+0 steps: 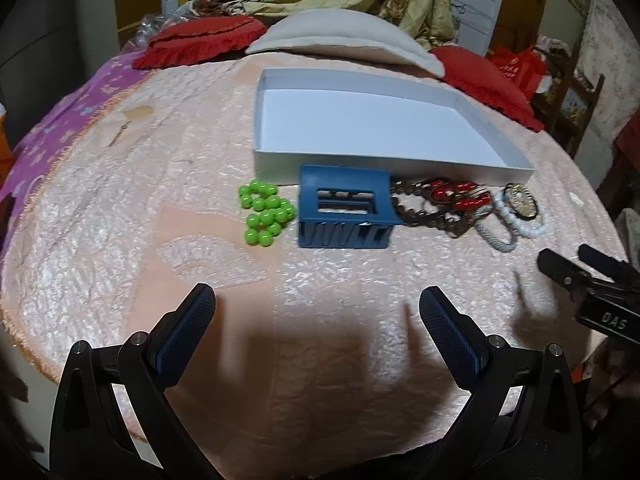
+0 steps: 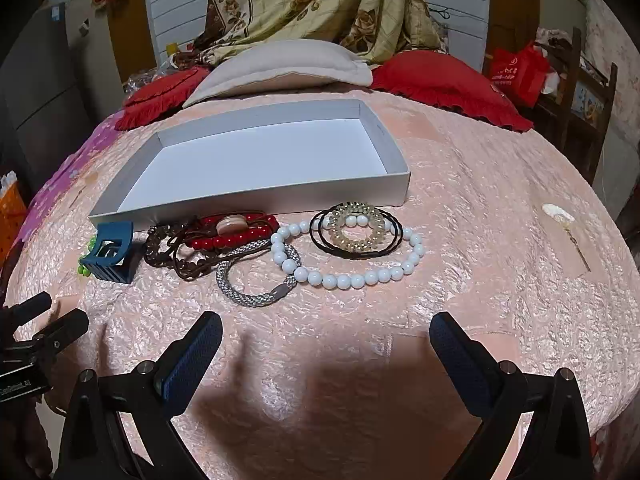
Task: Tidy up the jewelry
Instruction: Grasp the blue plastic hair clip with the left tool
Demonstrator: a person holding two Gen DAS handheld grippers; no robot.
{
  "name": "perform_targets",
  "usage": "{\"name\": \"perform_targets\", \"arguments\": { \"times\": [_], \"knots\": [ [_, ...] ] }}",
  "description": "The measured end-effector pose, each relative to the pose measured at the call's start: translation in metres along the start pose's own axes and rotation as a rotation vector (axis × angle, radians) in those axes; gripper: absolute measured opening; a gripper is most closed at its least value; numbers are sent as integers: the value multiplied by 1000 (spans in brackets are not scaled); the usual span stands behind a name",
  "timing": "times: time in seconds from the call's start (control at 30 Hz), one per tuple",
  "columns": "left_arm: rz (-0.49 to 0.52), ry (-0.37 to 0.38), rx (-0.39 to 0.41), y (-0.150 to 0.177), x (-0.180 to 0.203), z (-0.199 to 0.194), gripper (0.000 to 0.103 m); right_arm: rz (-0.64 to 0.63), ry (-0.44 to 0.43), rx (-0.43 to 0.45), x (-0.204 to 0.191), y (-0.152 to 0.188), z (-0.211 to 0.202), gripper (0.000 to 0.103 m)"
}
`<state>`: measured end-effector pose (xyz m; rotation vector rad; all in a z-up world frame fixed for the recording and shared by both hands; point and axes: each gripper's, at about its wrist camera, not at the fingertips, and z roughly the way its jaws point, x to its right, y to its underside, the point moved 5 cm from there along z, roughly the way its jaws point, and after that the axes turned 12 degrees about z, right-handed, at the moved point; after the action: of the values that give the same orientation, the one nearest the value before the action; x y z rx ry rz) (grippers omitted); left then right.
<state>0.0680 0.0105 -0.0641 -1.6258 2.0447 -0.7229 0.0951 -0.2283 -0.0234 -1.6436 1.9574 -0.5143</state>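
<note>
Pink bedspread (image 2: pixel 480 220), pillows behind the empty white box (image 2: pixel 256 160). Jewelry sits just before the box: white bead necklace (image 2: pixel 348 278), green beads (image 1: pixel 265 212). Left gripper (image 1: pixel 316 312), right gripper (image 2: pixel 326 344) both spread, empty.

A shallow white box (image 2: pixel 256 196) lies empty on the bedspread (image 2: pixel 480 280). Along its near wall: green beads (image 1: pixel 265 212), blue clip (image 1: pixel 344 211), red bracelet (image 2: pixel 236 232), silver bangle (image 2: pixel 256 276), white beads (image 2: pixel 348 276), gold coil (image 2: pixel 356 228).
</note>
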Motion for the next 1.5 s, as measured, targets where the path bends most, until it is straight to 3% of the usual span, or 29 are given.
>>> {"name": "perform_targets", "arguments": {
  "times": [0.17, 0.33, 0.57, 0.67, 0.83, 1.13, 1.3, 1.37, 1.43, 1.5],
  "knots": [
    [-18, 85, 35, -12, 5, 1, 101, 5, 3, -8, 3, 0, 1, 103],
    [-69, 131, 58, -33, -1, 12, 89, 3, 0, -17, 4, 1, 3, 103],
    [-26, 77, 20, -40, 3, 31, 86, 11, -14, -19, 4, 1, 2, 103],
    [-15, 73, -12, -39, 7, 39, 65, 11, -13, -19, 4, 0, 2, 103],
    [-5, 75, 4, -37, 8, 37, 65, 22, -11, -17, 5, 0, 2, 103],
    [-13, 133, 86, -8, -7, -9, 65, 100, -40, -16, 24, -5, -3, 103],
    [0, 99, 68, 14, -12, -9, 65, 113, -106, -6, 30, -6, -9, 103],
    [-16, 92, 58, 19, -13, -4, 65, 100, -156, 1, 28, -8, -13, 99],
    [-13, 78, 67, 18, -13, -5, 65, 77, -153, 8, 27, -8, -14, 97],
    [-1, 64, 67, 18, -11, -4, 65, 77, -179, -9, 25, -7, -10, 88]
  ]
}}
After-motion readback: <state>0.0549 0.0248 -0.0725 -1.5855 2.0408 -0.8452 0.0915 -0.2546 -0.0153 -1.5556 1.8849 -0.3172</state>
